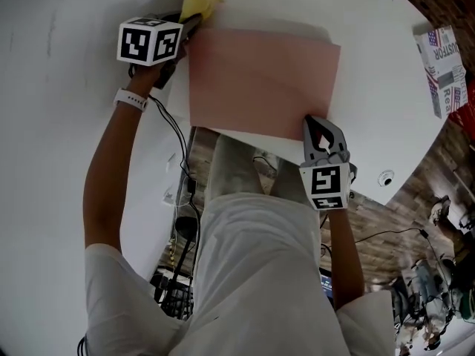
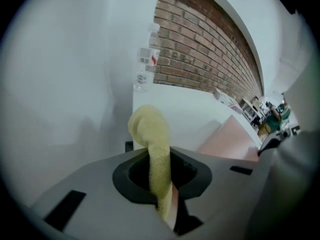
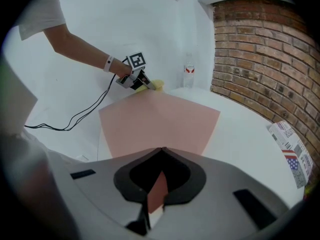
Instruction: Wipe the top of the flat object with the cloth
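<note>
A flat pink sheet (image 1: 260, 80) lies on the white round table (image 1: 371, 87). My left gripper (image 1: 191, 22) is at the sheet's far left corner, shut on a yellow cloth (image 1: 199, 4). In the left gripper view the cloth (image 2: 150, 134) sticks up from between the closed jaws, with the sheet (image 2: 230, 139) off to the right. My right gripper (image 1: 320, 124) is shut on the sheet's near edge. In the right gripper view the sheet (image 3: 160, 119) spreads out ahead, and the cloth (image 3: 157, 85) rests at its far corner.
A clear water bottle (image 3: 188, 74) stands at the table's far side by the white wall. A printed packet (image 1: 443, 69) lies on the table to the right. A black cable (image 3: 75, 119) hangs from the left gripper. The person's legs are below the table edge.
</note>
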The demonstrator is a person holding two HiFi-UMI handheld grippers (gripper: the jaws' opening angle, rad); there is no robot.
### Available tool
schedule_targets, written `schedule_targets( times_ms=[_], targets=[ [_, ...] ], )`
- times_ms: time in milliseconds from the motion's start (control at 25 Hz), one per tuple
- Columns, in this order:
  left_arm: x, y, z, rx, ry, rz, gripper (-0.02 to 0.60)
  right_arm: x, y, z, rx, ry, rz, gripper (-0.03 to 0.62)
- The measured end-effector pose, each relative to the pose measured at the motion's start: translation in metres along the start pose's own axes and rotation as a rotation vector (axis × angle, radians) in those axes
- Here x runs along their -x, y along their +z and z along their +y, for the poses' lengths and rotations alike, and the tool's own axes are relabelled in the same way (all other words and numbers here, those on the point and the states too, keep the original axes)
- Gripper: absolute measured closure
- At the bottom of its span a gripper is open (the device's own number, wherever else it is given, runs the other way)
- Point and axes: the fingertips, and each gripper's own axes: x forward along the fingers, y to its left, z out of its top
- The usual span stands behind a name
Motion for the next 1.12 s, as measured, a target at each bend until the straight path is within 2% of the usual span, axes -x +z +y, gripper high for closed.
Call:
schedule_targets(
  times_ms=[280, 440, 560, 880, 1120],
  targets=[
    [0.024, -0.013, 0.012, 0.366, 0.022, -0.197, 0.52, -0.001, -0.002, -0.001, 0.0, -0.006, 0.01, 0.589],
    [0.035, -0.024, 0.01, 0.58, -0.034, -0.31, 0.52, 0.0, -0.003, -0.001, 0.016, -0.004, 0.012, 0.589],
    [0.038, -0.032, 0.006, 0.636, -0.064, -0.349, 0.52, 0.001, -0.002, -0.002, 0.045, -0.011, 0.011, 0.589],
    [0.047, -0.06, -0.008, 0.789, -0.178, -0.382, 0.52, 0.0, -0.002, -0.002, 0.058, -0.003, 0.024, 0.589],
    [0.057, -0.085, -0.023, 0.822, -0.228, -0.376, 0.52, 0.001, -0.003, -0.001, 0.068, 0.001, 0.04, 0.589]
  ],
)
